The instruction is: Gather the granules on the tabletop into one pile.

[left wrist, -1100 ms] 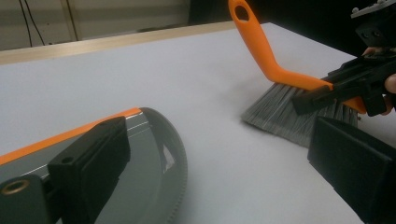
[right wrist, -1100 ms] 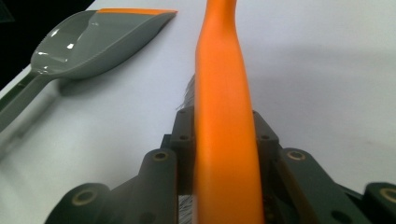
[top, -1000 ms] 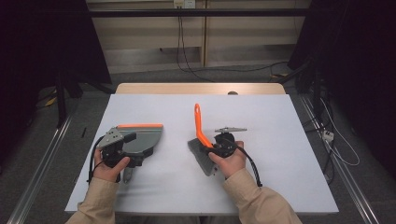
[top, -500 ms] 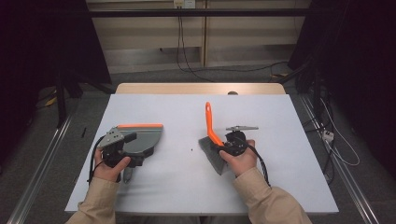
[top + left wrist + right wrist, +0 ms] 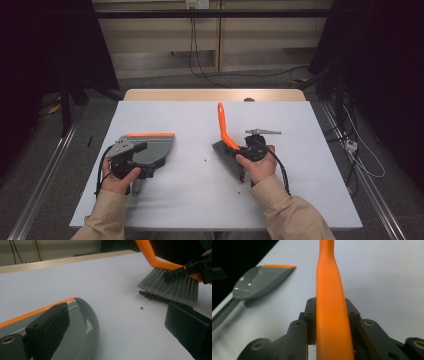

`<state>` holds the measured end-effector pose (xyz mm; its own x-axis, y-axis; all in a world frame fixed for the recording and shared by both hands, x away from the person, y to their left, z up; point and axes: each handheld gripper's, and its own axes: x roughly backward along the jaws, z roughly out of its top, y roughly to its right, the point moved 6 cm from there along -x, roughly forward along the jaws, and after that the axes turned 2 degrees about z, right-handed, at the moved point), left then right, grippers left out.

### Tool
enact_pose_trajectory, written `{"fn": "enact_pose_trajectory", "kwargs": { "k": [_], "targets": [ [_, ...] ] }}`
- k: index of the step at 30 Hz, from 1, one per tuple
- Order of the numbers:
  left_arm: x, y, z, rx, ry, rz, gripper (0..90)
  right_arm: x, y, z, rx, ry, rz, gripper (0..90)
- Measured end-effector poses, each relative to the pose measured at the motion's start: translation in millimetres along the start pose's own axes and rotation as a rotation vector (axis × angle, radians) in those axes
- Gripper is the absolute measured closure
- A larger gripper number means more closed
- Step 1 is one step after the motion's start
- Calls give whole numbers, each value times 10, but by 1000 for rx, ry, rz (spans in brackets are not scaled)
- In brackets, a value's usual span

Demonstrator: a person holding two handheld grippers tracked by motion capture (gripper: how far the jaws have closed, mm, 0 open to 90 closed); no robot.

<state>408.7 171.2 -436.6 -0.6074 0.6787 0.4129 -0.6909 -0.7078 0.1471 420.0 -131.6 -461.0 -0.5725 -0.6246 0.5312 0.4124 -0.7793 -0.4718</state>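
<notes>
A brush with an orange handle [image 5: 221,121] and grey bristles [image 5: 225,152] stands right of the table's middle, bristles down near the white surface. My right gripper [image 5: 250,150] is shut on its handle [image 5: 329,302], which rises between the jaws. A grey dustpan [image 5: 152,150] with an orange front edge lies at the left. My left gripper [image 5: 131,162] rests over it, jaws wide apart with bare table between them. The left jaw sits above the dustpan [image 5: 82,322]. Brown crumbs [image 5: 152,296] lie by the bristles [image 5: 170,287].
The white table top [image 5: 200,205] has a wooden strip [image 5: 215,94] along its far edge. A few dark specks [image 5: 205,161] lie between dustpan and brush. Cables [image 5: 200,75] run over the floor behind, and metal rails flank the table.
The right hand has carried the brush to the right and slightly away from the dustpan. The left hand and dustpan have stayed put.
</notes>
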Motion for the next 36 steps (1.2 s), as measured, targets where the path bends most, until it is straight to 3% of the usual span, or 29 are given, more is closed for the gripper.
{"fn": "enact_pose_trajectory", "kwargs": {
  "k": [8,13,15,17,21,25,32,36],
  "targets": [
    [28,-23,7,8,8,3,57,-370,-411,0,33,-29,62,712],
    [48,-36,-1,11,8,4,56,-621,-500,-109,32,-89,64,712],
    [54,-43,-6,12,8,7,56,-630,-452,-125,45,-93,33,711],
    [57,-48,-11,12,6,6,57,-587,-381,-125,22,-108,18,709],
    [53,-43,-10,10,5,6,57,-452,-239,-125,33,-105,-25,708],
    [39,-28,-6,4,5,2,57,-303,-86,-135,7,-94,-50,708],
    [26,-13,1,0,2,3,57,-135,55,-151,-16,-75,-74,709],
    [9,-6,-7,-3,-4,4,57,-100,88,-143,-22,-60,-52,711]
  ]
}}
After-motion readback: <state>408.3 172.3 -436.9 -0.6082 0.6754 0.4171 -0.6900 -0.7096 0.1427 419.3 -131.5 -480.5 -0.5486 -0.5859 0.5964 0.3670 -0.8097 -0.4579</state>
